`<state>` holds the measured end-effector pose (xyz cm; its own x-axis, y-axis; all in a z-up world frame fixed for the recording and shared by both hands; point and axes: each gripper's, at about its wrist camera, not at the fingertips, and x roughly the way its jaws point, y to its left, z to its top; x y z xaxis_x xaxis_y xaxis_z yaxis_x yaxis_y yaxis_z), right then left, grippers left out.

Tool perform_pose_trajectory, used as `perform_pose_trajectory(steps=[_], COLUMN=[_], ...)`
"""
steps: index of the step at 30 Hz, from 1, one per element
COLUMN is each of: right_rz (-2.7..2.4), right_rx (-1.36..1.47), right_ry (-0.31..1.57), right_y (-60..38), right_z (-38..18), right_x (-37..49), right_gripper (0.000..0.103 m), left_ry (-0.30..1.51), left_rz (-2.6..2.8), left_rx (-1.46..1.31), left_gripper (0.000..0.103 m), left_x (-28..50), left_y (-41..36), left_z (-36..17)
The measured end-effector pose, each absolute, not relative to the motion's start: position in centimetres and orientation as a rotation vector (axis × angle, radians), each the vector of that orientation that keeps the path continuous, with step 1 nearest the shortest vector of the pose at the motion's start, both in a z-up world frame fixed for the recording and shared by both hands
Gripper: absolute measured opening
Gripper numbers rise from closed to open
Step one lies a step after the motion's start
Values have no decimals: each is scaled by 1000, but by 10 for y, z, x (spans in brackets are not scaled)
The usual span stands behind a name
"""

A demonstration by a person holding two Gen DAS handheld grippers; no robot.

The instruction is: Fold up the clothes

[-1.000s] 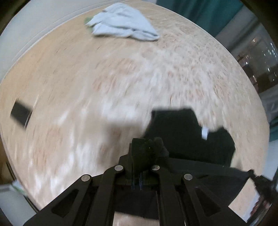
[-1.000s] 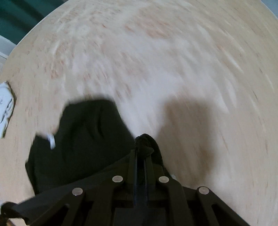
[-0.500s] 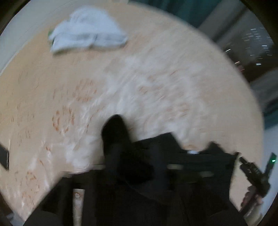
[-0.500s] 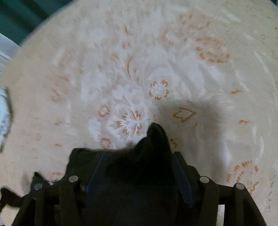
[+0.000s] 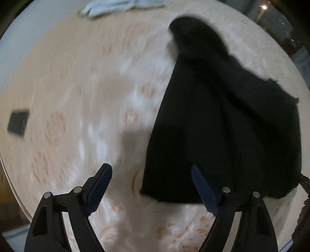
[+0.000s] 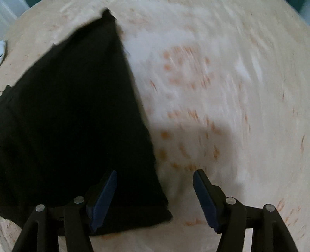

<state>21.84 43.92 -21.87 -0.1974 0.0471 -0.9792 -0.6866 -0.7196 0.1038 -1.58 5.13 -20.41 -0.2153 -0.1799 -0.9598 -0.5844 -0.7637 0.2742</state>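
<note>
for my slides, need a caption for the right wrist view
Right gripper, jaws just opened, hovers over the near corner of the black garment lying on the patterned tablecloth.

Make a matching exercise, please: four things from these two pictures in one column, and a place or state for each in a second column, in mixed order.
Things:
1. black garment
2. pale blue cloth
3. small dark flat object
4. left tongs

Places or states:
A. at the far edge of the table
B. open, nothing pressed between the pads
C. spread on the table, its near corners under both tongs
D. alone near the table's left edge in the left wrist view

Pairs: 1-C, 2-A, 3-D, 4-B
</note>
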Motion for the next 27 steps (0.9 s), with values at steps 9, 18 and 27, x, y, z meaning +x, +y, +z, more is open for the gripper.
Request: perform_pose_trajectory(steps=[9, 18, 27], right_rz=[1941, 2005, 1779], right_rx=[-1513, -1450, -1627], right_ry=[1047, 785, 956], right_y=[452, 408, 378], right_z=[-228, -167, -232], right_x=[216, 229, 274], right_gripper=[7, 6, 19], left_ry=[802, 814, 917], left_rz=[2134, 2311, 2216], left_rx=[-1807, -1619, -1860], left_gripper=[8, 8, 19], left_x=[-18, -20, -7], left_y=[52, 17, -38], left_z=[-217, -153, -184])
